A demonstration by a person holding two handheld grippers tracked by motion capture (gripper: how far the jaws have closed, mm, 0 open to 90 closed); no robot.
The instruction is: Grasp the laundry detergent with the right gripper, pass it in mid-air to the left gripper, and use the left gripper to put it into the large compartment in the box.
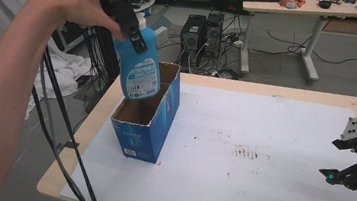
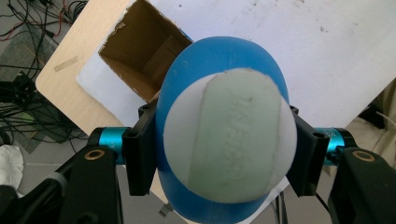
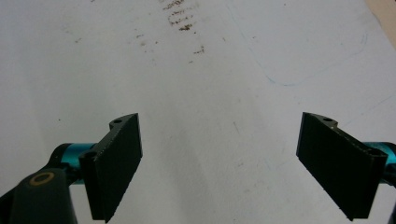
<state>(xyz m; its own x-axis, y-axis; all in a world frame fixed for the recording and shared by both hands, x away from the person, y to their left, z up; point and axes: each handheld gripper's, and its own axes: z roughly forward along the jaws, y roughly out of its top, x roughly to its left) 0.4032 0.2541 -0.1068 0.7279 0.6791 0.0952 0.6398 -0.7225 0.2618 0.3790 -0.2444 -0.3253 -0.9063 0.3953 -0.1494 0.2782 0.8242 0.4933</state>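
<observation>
Left gripper [image 1: 131, 32] fingers pinch a blue plastic bottle [image 1: 138, 69] near its white cap, bottle upright above the open cardboard box [image 1: 150, 116] at the desk's [image 1: 270, 136] far-left corner. To seat it: centre over the opening, lower straight, release late. Right gripper [image 3: 219, 158] spread, empty, near-right edge.

No print is coming through legibly. The blue bottle [image 1: 138, 69] is showing a pale label at the upper left of the high view, and the blue box [image 1: 149, 117] a white patch low on its near face, both too blurred to read.
</observation>
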